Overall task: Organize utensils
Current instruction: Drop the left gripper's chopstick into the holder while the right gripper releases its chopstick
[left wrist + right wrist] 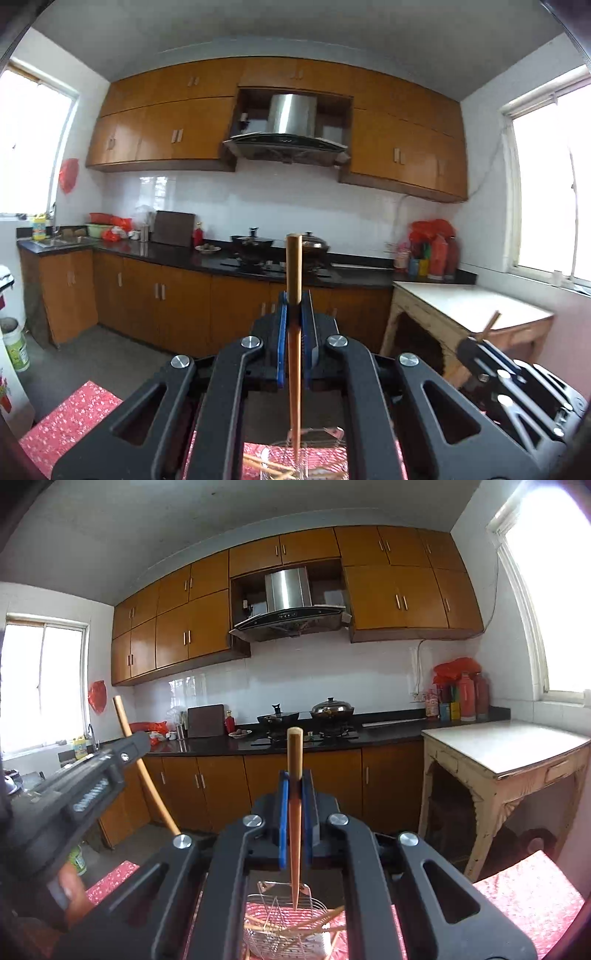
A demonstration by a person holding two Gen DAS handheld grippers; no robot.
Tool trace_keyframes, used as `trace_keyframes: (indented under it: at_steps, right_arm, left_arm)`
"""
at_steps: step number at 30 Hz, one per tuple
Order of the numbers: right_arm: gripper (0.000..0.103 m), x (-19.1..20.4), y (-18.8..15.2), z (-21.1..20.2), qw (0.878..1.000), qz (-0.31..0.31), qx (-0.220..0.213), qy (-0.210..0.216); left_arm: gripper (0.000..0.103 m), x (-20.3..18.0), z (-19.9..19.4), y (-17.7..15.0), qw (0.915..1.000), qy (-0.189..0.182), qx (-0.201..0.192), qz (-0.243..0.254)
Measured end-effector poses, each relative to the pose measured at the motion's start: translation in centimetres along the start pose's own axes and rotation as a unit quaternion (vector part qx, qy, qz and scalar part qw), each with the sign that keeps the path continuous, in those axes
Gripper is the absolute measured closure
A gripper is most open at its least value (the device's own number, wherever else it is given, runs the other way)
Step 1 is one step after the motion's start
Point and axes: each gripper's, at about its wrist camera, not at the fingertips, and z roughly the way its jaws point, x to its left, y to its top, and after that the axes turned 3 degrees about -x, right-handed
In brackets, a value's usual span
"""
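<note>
- Best done slowly: lower each chopstick tip-first, straight into the wire basket (286, 926) just beneath the claws, releasing only once inside its rim.
- Left gripper (294, 295) clamped on a wooden chopstick (294, 266), held upright.
- Right gripper (294, 775) likewise pinching its own chopstick (294, 753), tip over the basket.
- Beyond, kitchen counter (388, 725).
</note>
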Motion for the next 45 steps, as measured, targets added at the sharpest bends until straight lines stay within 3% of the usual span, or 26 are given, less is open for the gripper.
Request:
trace_keyframes:
  at_steps: [6,17,29,31,33,34,35,37,45]
  right_arm:
    - [0.095,-0.6,-3.2,3.5,0.999,0.01,0.035,0.002]
    - [0.095,-0.4,-7.9,6.3,0.997,0.011,0.081,0.0]
    - [0.095,-0.8,-9.8,6.7,0.994,0.022,0.111,-0.005]
    - [0.092,-0.9,-9.7,6.5,0.993,0.019,0.112,-0.011]
    - [0.07,-0.9,-9.6,5.8,0.994,0.012,0.107,-0.015]
    - [0.067,-0.9,-9.5,5.3,0.995,0.009,0.101,-0.019]
    - [0.065,-0.9,-9.4,4.8,0.995,0.007,0.096,-0.021]
    - [0.065,-1.2,-9.1,3.7,0.995,0.006,0.093,-0.025]
    - [0.056,-2.5,-8.9,-2.0,0.995,0.013,0.087,-0.047]
  left_arm:
    - [0.096,1.8,3.3,-3.5,0.9984,0.019,0.029,-0.045]
    - [0.096,2.0,4.2,-6.2,0.9977,0.016,0.061,-0.023]
    - [0.096,3.1,4.6,-7.4,0.9943,0.007,0.103,-0.028]
    - [0.096,3.1,4.4,-7.2,0.9936,0.004,0.109,-0.029]
    - [0.095,3.5,3.9,-6.8,0.9931,0.002,0.112,-0.034]
    - [0.087,3.7,3.6,-6.6,0.993,0.003,0.112,-0.037]
    - [0.065,4.0,3.3,-6.3,0.9929,0.005,0.111,-0.041]
    - [0.047,4.7,2.1,-5.5,0.9938,0.012,0.1,-0.049]
    - [0.043,7.1,-3.4,-4.5,0.9942,0.035,0.097,-0.032]
